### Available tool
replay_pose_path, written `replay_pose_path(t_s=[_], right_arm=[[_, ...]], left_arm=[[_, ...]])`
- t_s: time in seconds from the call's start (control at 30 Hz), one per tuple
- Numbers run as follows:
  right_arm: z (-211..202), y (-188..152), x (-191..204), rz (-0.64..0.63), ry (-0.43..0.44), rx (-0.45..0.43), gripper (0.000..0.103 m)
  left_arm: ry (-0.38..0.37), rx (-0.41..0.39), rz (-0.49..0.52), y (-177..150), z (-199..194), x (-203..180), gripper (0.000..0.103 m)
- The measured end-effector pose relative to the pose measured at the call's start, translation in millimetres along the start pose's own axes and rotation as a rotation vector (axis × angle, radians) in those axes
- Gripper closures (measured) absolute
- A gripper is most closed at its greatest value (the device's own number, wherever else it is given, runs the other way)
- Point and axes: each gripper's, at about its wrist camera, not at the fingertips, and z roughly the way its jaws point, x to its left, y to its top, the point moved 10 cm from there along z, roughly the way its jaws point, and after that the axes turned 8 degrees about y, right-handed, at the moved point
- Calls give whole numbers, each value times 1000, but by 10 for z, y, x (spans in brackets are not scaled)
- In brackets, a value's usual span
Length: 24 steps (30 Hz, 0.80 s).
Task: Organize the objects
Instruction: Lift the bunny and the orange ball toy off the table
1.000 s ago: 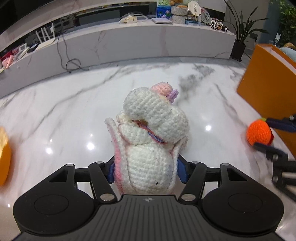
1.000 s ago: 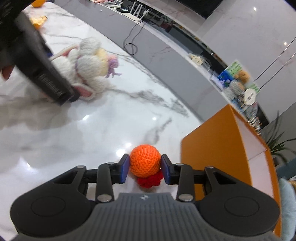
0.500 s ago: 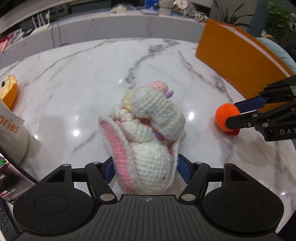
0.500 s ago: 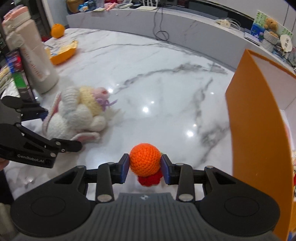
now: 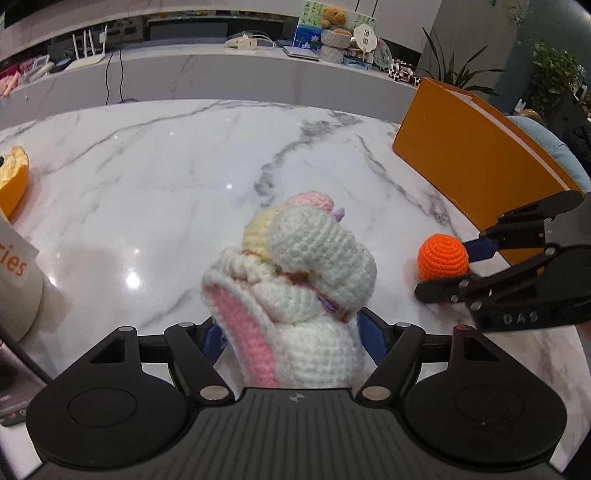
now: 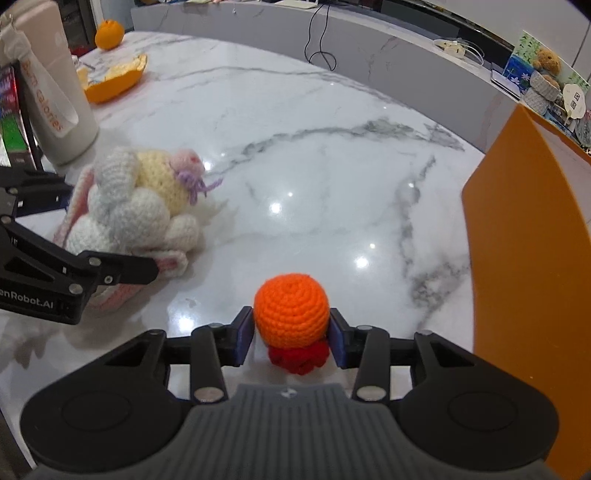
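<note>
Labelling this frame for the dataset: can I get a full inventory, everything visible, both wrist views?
crochet bunny: 1, white, pink and pale yellow, on the table between the left gripper's fingers
crochet ball: 1, orange with a red base, on the table between the right gripper's fingers
box: 1, orange, standing on the table's right side
bottle: 1, beige with orange lettering, table's left edge
orange peel: 1, orange, beyond the bottle
whole orange: 1, orange, table's far left corner
table: 1, white marble
teddy bear: 1, brown, on the back counter
left gripper: 1, black, blue pads, jaws opening around the bunny
right gripper: 1, black, blue pads, jaws opening at the ball
</note>
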Motion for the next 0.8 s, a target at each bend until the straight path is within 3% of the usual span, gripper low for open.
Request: replay_pose_path(t_s=[0.07,0.13,0.23,0.57,0.8], right_arm=[[38,-12,30,-9,1,11,59],[33,-5,46,-9,6,8,62],[3,11,45,1,10,3,62],[-383,259,-94,63,17,-100,62],[-686,425,-200,103,22,-178,62]], left_arm=[[2,-5,7,5,10,-13,20],[0,-12,6,16,7,-22,34],[-6,-8,-22,33,-8,-12,40],[-18,-31,-25,108,-145,-92,42],[-9,-24,32,170,-227,-202,42]])
